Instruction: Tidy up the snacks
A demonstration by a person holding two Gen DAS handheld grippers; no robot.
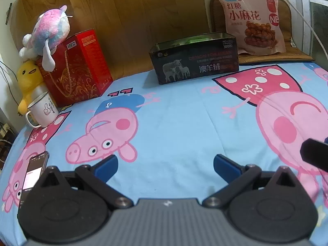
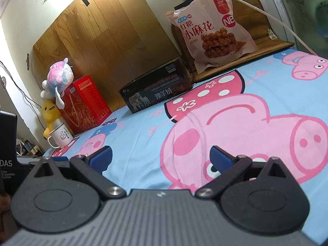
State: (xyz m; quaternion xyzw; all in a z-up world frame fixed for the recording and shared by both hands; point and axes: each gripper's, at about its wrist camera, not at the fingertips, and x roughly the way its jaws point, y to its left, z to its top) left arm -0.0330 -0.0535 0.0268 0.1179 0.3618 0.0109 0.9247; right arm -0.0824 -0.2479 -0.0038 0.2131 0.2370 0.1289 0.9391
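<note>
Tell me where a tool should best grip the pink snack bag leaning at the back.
Probably the top sealed edge of the snack bag, approached from the front and above. It stands nearly upright against the woven mat, so the flat upper seam is free, while the bulging lower body looks harder to pinch.

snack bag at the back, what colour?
Pale pink snack bag with a red corner and dark red lettering; clearest in the right wrist view.
</note>
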